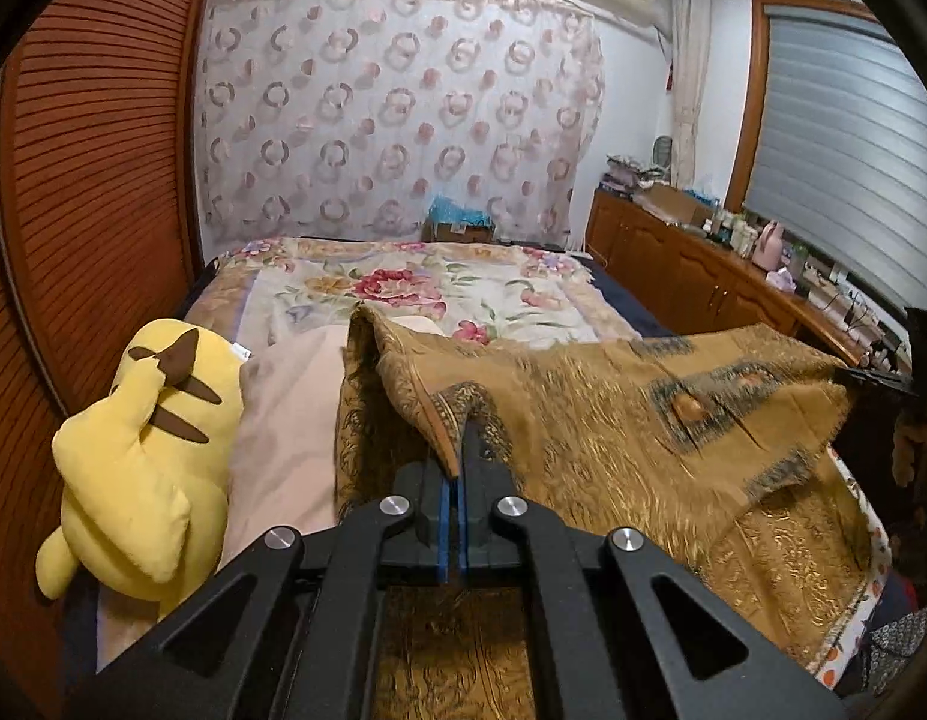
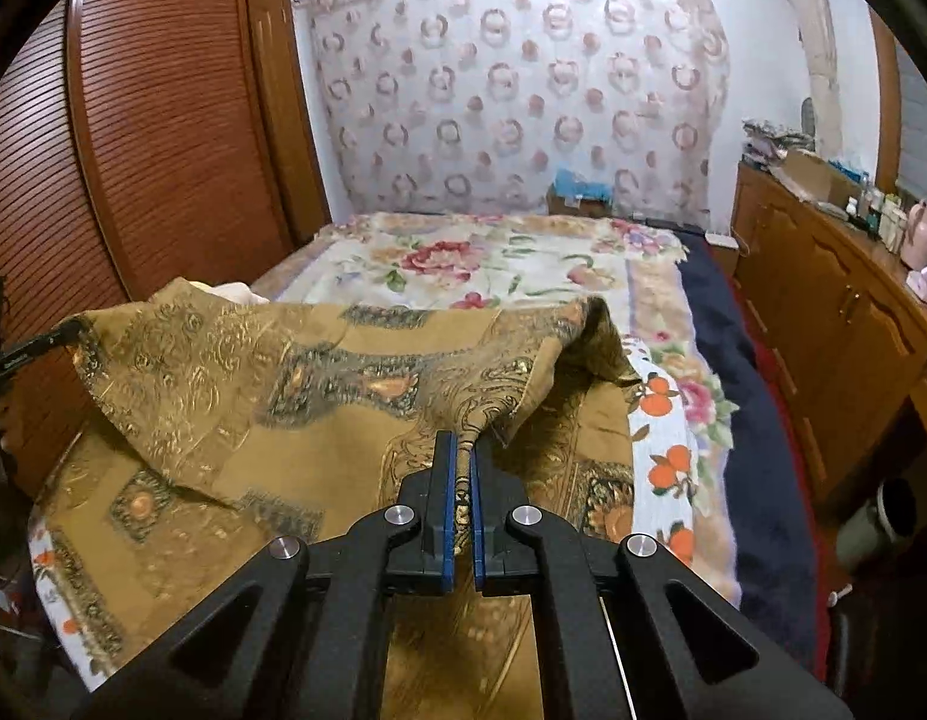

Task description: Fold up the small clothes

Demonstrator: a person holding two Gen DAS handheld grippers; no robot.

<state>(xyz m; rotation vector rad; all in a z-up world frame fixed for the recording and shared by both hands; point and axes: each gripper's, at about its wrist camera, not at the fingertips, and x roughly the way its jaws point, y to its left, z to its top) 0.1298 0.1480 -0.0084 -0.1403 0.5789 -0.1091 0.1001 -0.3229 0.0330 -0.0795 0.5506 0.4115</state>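
Note:
A golden-brown patterned cloth is spread over the near end of the bed, its near edge lifted and stretched between both grippers. My left gripper is shut on the cloth's left corner. My right gripper is shut on the right corner of the same cloth. The right gripper shows at the far right of the left wrist view; the left gripper shows at the far left of the right wrist view. The lifted part folds over the lower part, which lies on the bed.
A yellow plush toy and a pink pillow lie left of the cloth. A floral blanket covers the bed beyond. A wooden wardrobe stands left, a cluttered wooden sideboard right. A curtain hangs behind.

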